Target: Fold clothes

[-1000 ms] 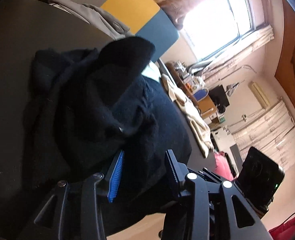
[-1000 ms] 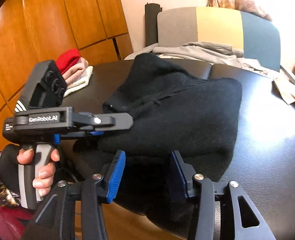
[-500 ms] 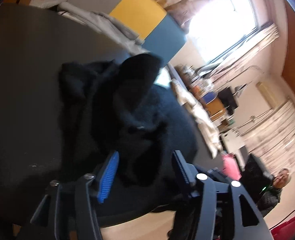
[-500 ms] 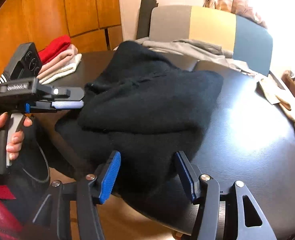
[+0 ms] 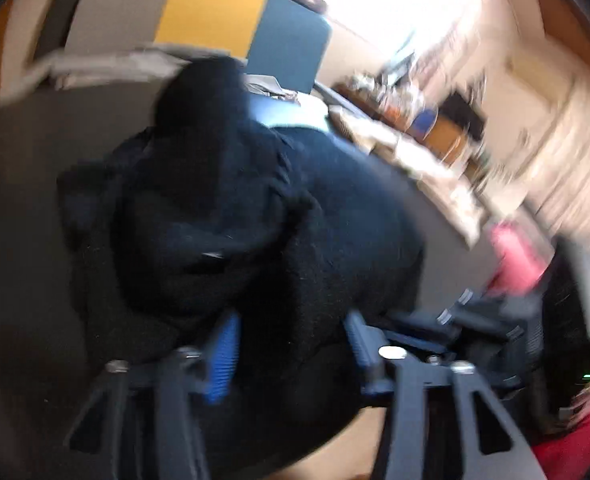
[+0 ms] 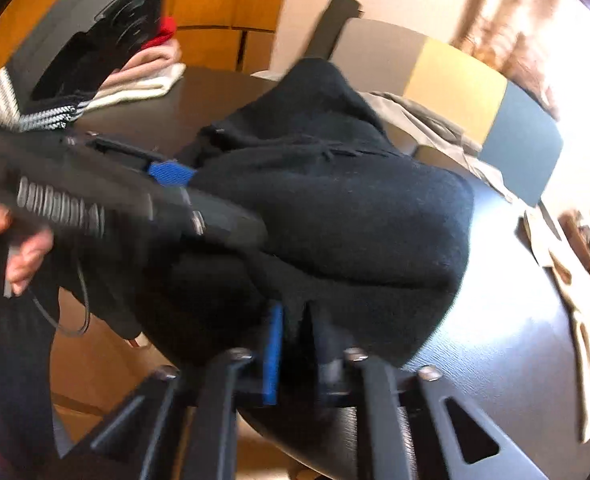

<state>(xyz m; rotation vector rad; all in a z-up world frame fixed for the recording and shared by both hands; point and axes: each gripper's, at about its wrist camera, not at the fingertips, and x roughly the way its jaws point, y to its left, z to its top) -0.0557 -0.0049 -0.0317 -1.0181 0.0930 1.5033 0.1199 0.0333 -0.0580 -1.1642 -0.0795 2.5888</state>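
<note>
- One black garment (image 6: 335,208) lies bunched in a heap on the dark table (image 6: 495,340), its lower part spilling over the table's near edge.
- At that near edge the right gripper (image 6: 295,328) has just been closing. Its blue pad and the opposite finger now stand almost together, pinching a fold of the black garment.
- Beside it along the table's near edge, the left gripper (image 5: 291,320) has also just been closing, though both views are blurred. Its fingers show apart, with the garment's bulk filling the gap, and no clamp is visible.
- The left hand (image 6: 19,248) holds that gripper's handle off the table's near edge.
- A stack of folded clothes (image 6: 147,76) sits at the table's far left.
- Behind the table stands a grey, yellow and blue chair (image 6: 455,76) with a grey garment (image 6: 423,120) draped on it.
</note>
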